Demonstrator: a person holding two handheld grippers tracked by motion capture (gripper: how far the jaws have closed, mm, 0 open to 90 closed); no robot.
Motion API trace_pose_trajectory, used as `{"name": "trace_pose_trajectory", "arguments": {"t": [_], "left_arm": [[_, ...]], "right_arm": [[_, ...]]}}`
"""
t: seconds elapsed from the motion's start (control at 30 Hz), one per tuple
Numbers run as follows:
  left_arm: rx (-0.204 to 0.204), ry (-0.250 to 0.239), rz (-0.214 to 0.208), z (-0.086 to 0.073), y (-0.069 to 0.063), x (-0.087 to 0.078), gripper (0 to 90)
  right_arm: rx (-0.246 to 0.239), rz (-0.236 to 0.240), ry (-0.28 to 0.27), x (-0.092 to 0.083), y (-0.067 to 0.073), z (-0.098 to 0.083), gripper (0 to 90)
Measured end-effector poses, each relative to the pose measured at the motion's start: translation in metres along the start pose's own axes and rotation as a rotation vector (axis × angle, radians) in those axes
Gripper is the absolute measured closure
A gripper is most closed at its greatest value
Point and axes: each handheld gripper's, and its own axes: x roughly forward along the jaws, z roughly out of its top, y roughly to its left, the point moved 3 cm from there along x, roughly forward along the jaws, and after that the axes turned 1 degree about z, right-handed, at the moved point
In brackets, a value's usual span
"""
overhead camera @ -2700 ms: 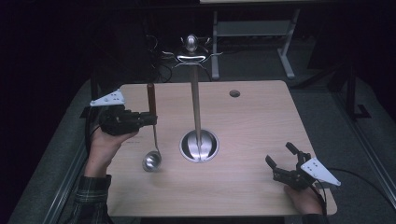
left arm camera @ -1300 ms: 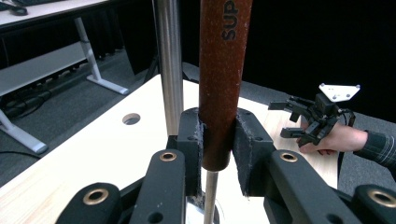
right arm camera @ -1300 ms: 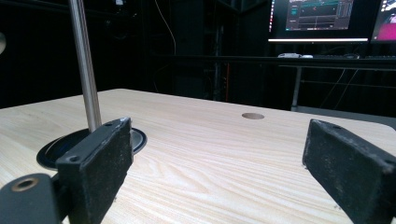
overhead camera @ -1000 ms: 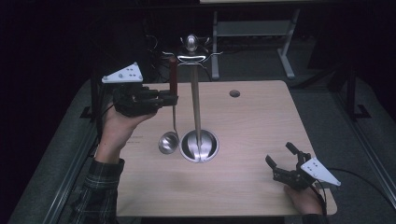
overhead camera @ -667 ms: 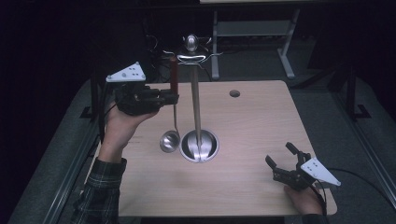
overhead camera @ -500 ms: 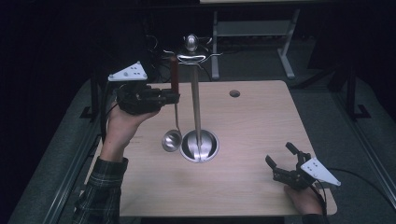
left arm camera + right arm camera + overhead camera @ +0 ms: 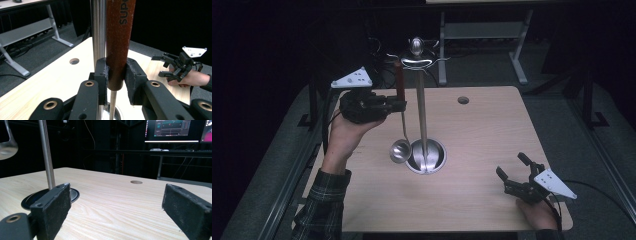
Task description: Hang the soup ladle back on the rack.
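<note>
Nearest the person, the right gripper (image 7: 515, 174) sits low at the near right corner of the table (image 7: 492, 135), held by the right hand (image 7: 537, 212). Its jaws are spread wide apart with nothing between them; in the right gripper view there's just bare wood grain showing in the gap, and the jaws look to be resting on or just above the tabletop.

Moving up the table, the round metal base (image 7: 427, 157) of the stand sits about in the middle, with a shiny upright pole (image 7: 421, 110) rising from it. The ladle's bowl (image 7: 400, 150) hangs just beside the base on its left, off the table as far as the high view shows.

Farther along and to the left, the left gripper (image 7: 398, 104) is held up in the air by the left hand (image 7: 344, 131), plaid sleeve (image 7: 319, 205) behind it. It's clamped tight on the ladle (image 7: 401, 112), squeezing the lower end of the reddish-brown handle (image 7: 117, 42), with the thin metal shaft dropping out below the pads. The ladle hangs upright, right next to the pole.

At the far end of the pole there's a hook top (image 7: 417, 60) with a knob, and a small round hole (image 7: 463, 100) sits in the table toward the far right.
</note>
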Motion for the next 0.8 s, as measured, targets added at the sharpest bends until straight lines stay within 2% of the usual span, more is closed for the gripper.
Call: {"name": "trace_pose_trajectory", "arguments": {"t": [0.23,0.53,0.8], "left_arm": [[0.007,0.008,-0.038,0.000,-0.001,-0.004,69.6],[0.015,0.020,-0.034,-0.003,0.000,-0.014,62.3],[0.033,0.069,-0.024,-0.019,0.002,-0.019,54.2]], "right_arm": [[-0.006,0.011,0.000,-0.001,0.001,0.000,8.0],[-0.004,-0.001,0.002,-0.004,0.002,0.000,8.0],[-0.003,-0.002,0.002,-0.004,0.002,0.000,8.0]]}}
